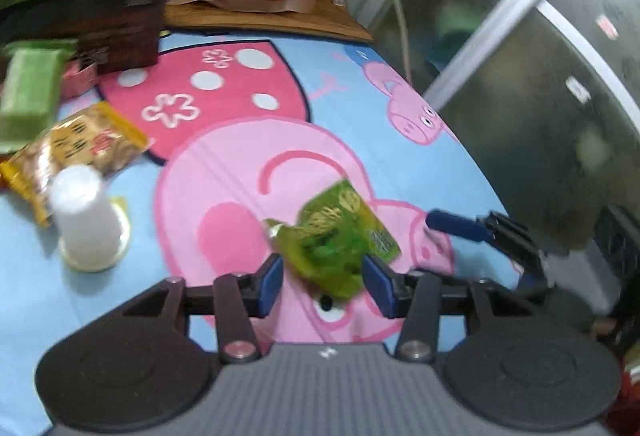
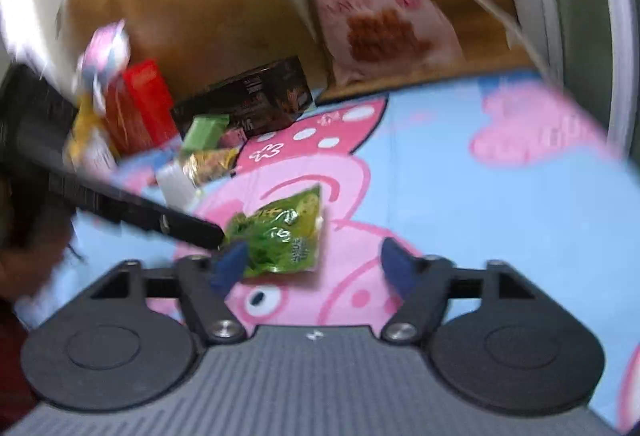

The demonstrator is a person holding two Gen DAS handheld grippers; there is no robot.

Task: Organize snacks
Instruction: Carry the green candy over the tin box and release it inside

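In the left wrist view, the green snack packet (image 1: 334,238) lies flat on the cartoon pig mat (image 1: 400,171). It sits between the pads of the left gripper (image 1: 324,282), whose jaws are partly open and do not seem to squeeze it. Its long side slants from near left to far right. Other snacks, like the yellow snack bag (image 1: 80,151) and green box (image 1: 30,95), are piled at the far left by a white cup (image 1: 86,220).

In the right wrist view, the right gripper (image 2: 316,268) has wide open jaws and holds nothing. The packet lies just by its left pad, so it likely still needs moving to the pile.
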